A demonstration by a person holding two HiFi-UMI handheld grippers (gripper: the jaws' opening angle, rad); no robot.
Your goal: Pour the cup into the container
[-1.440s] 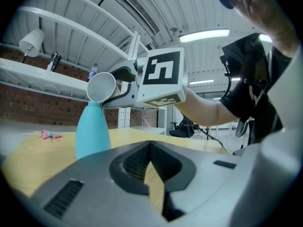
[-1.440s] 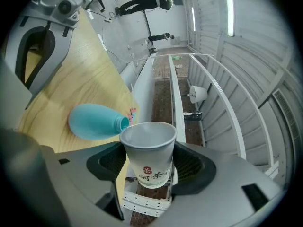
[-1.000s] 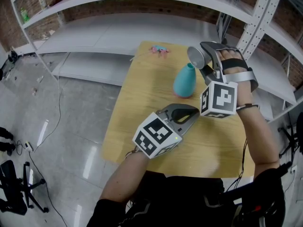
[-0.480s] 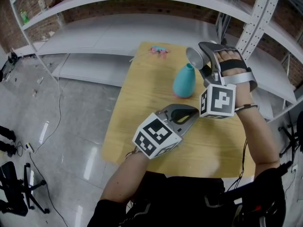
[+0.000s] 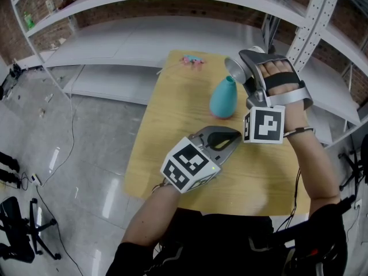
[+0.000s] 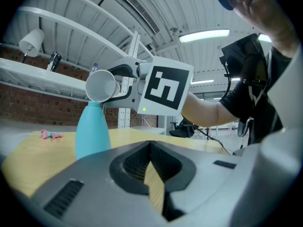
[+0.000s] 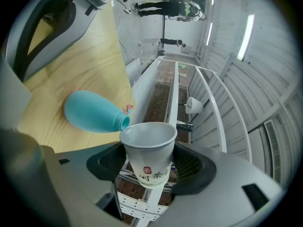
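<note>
A white paper cup with red print is tipped on its side, and my right gripper is shut on it. Its open mouth hangs just right of and above the neck of the teal vase-shaped container. That container stands upright on the wooden table. The inside of the cup looks empty in the right gripper view. My left gripper rests low over the table in front of the container, shut with nothing between its jaws.
A small pink and blue object lies at the table's far edge. White metal shelving runs behind the table and a perforated upright stands at the right. Grey floor with cables lies to the left.
The right gripper has tilted the cup a little further and shifted slightly up and back over the container's neck. The left gripper has stayed still.
</note>
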